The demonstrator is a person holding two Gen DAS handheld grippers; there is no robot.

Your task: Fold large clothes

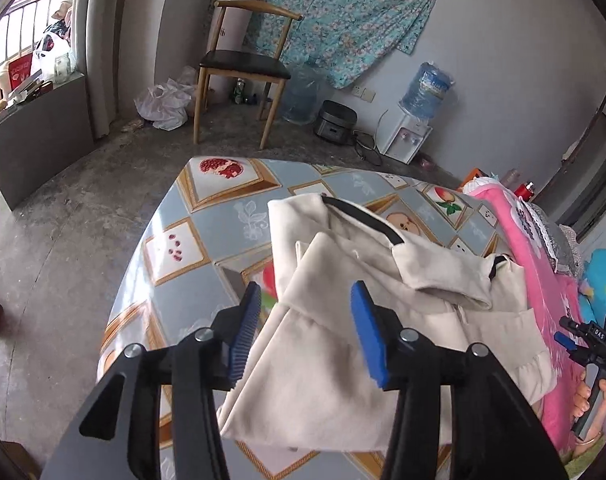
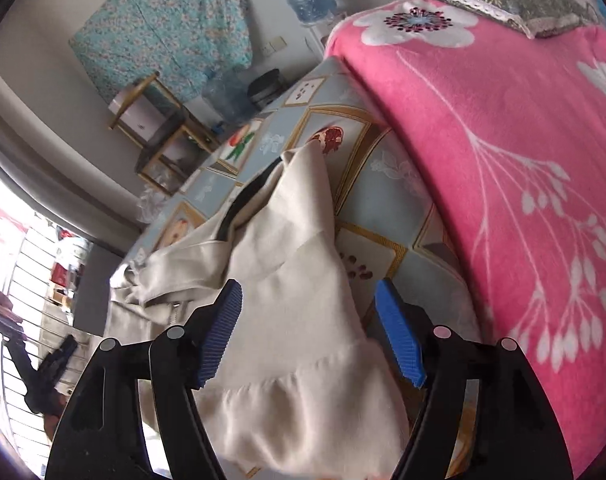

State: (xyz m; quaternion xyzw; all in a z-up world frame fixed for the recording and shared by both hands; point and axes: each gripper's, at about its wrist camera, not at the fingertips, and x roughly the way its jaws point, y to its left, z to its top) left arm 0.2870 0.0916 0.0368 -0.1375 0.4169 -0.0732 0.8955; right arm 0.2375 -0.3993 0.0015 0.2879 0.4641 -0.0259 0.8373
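Observation:
A cream garment (image 1: 343, 320) with black trim lies partly folded on the table with the fruit-pattern cloth (image 1: 207, 240). My left gripper (image 1: 307, 332) is open and empty, hovering just above the garment's near left part. The right gripper (image 1: 583, 340) shows at the far right of the left wrist view, held over the pink blanket. In the right wrist view the same garment (image 2: 295, 280) lies below my right gripper (image 2: 311, 332), which is open and empty above its ruffled hem. The left gripper (image 2: 47, 364) shows at the lower left there.
A pink flowered blanket (image 2: 503, 160) lies along the table's side. A wooden chair (image 1: 243, 64), a water dispenser (image 1: 415, 120), a rice cooker (image 1: 335, 122) and plastic bags (image 1: 167, 104) stand on the floor beyond the table.

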